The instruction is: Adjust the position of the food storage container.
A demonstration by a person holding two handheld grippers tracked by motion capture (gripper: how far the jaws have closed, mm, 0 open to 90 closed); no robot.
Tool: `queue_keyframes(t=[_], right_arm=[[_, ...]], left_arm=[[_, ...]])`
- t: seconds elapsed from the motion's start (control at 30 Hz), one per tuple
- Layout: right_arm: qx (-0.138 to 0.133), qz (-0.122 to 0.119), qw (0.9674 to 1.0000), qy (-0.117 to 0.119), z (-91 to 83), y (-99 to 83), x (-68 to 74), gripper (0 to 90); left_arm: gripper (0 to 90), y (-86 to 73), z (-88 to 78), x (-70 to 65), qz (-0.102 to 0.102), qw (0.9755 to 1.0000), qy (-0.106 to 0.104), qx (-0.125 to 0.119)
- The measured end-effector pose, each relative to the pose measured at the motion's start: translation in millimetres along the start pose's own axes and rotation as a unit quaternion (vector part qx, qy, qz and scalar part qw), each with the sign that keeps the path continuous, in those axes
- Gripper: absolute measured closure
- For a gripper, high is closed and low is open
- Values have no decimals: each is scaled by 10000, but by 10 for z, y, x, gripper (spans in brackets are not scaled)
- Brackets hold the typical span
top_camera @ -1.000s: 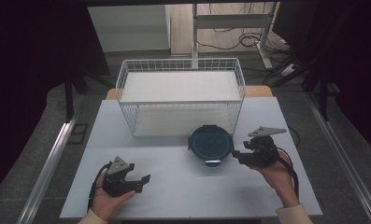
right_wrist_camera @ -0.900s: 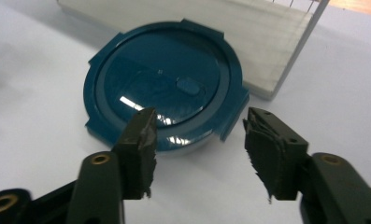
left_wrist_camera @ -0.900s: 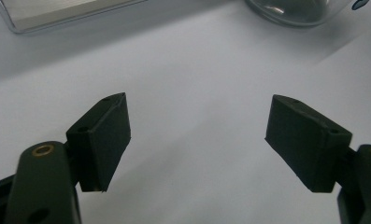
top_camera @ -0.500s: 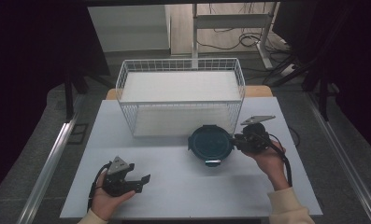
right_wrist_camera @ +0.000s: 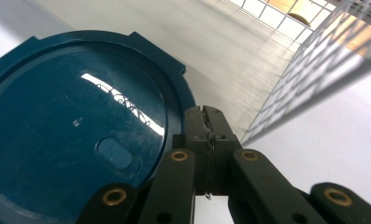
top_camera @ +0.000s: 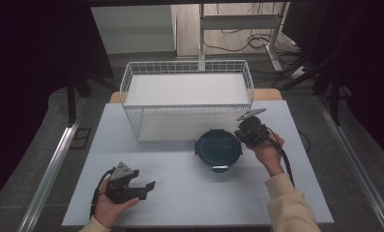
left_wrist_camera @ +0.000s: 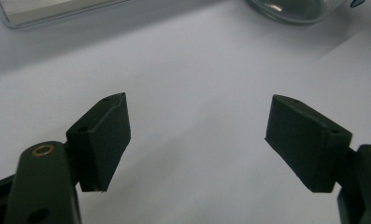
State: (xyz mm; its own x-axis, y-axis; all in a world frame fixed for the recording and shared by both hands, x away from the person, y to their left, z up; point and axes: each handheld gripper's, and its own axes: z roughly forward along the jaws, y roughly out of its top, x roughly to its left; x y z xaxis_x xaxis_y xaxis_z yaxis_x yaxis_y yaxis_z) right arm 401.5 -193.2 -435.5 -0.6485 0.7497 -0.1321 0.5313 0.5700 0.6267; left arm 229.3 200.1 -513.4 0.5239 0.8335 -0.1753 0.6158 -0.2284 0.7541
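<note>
A round container with a dark teal lid (top_camera: 217, 147) stands mid-table in front of the basket; in the right gripper view the lid (right_wrist_camera: 75, 140) is close up. My right gripper (top_camera: 240, 135) lies at the lid's right rim. Its jaws have just been closing and now meet pad to pad (right_wrist_camera: 205, 116) beside the lid's edge, with nothing visible between them. My left gripper (top_camera: 148, 188) rests in a hand near the front left of the table, open, and the left gripper view shows only bare table between its jaws (left_wrist_camera: 197, 135).
A white wire basket (top_camera: 187, 65) with a white floor stands at the back of the white table (top_camera: 189, 203), just behind the container. Its mesh wall (right_wrist_camera: 314, 60) runs close to my right gripper. Dark floor and cables surround the table.
My right gripper moved left and toward the basket, up to the container's right rim, and its jaws closed. The left hand and gripper kept still.
</note>
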Motion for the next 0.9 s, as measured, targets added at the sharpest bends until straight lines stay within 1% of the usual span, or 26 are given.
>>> queue_keyframes(t=[0.03, 0.2, 0.3, 0.4, 0.43, 0.47, 0.5, 0.6, 0.67, 0.9], right_arm=[[78, -107, 9999, -70, 52, 20, -11, 893], [123, -176, 9997, -120, 126, 48, -17, 893], [203, -314, 9991, -184, 201, 67, -36, 893], [218, -328, 9991, -178, 229, 71, -39, 894], [252, -404, 9987, -185, 263, 70, -35, 894], [252, -404, 9987, -185, 263, 70, -35, 894], [313, -482, 9981, -229, 295, 68, -26, 894], [322, -438, 9983, -211, 329, 59, -31, 895], [332, -465, 9982, -190, 341, 56, -38, 896], [323, -566, 9976, -221, 345, 53, -12, 898]], left_arm=[[217, -1, 5, 2, 9, 10000, 5, 15], [217, -3, 14, 14, 2, 10000, 8, 34], [217, -6, 17, 20, -8, 10000, 19, 40], [218, -8, 20, 21, -22, 10000, 24, 47], [218, -9, 22, 24, -21, 10000, 26, 51], [218, -8, 22, 28, -7, 10000, 24, 53], [218, -10, 22, 26, -23, 10000, 30, 51], [218, -10, 19, 24, -27, 10000, 26, 46], [218, -9, 22, 22, -17, 10000, 23, 52], [218, -8, 35, 19, -12, 10000, 4, 81]])
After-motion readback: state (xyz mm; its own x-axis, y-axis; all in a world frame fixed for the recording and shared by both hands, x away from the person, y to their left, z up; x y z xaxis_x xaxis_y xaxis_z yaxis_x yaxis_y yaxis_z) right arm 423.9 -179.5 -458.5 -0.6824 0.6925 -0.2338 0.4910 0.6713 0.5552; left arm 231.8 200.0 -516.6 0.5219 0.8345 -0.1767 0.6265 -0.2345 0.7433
